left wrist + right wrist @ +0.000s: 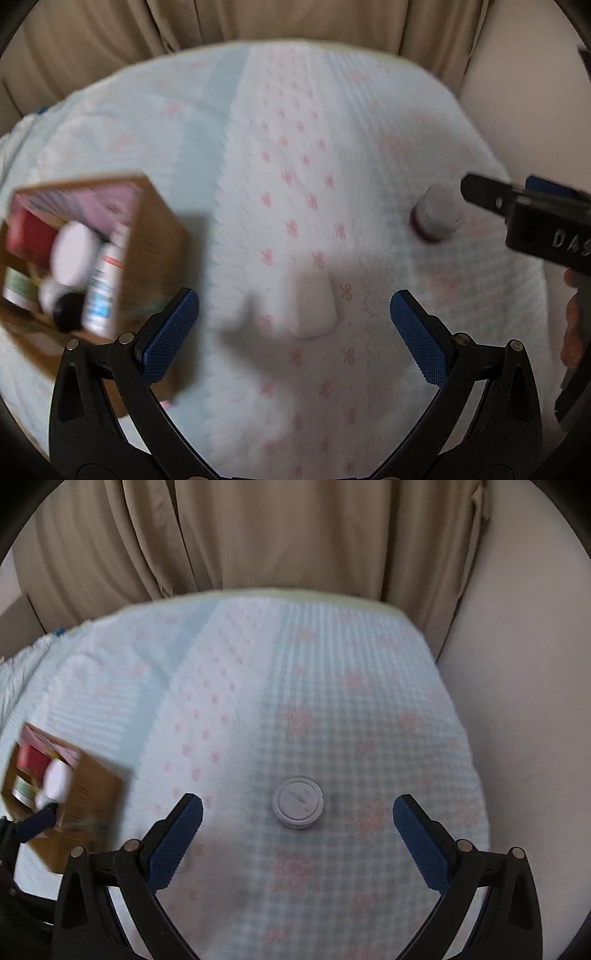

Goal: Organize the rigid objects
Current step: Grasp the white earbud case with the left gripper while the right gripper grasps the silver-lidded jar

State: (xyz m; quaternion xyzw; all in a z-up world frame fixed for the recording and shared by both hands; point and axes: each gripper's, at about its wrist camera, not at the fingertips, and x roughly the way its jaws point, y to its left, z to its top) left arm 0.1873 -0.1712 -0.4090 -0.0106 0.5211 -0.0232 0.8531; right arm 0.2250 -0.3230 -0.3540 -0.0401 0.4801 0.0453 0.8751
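On the pale blue cloth with its pink motifs, a white block lies flat, framed between the spread blue pads of the left hand-held gripper. That gripper points down at a slant toward the cloth with its jaws wide apart, touching nothing; the block sits just beyond the fingertips, clear of both.

To its left stands an open cardboard box, blurred, its near corner just beside the left pad. Inside are a red item, a white round lid, a labelled white bottle and something black; the rest is too smeared to tell.

Off to the right, a small bottle with a grey cap stands upright on the checked part of the cloth. In the left wrist view the right hand-held gripper comes in from the right edge, one black finger reaching just beside the bottle's top, part of a hand visible below it.

From the right wrist view the right gripper is tilted steeply down over the bottle, whose cap faces the lens. Its jaws are wide apart, the bottle centred between the pads and apart from both. The box shows at the left, well away from the bottle. A beige curtain hangs behind the cloth-covered surface.
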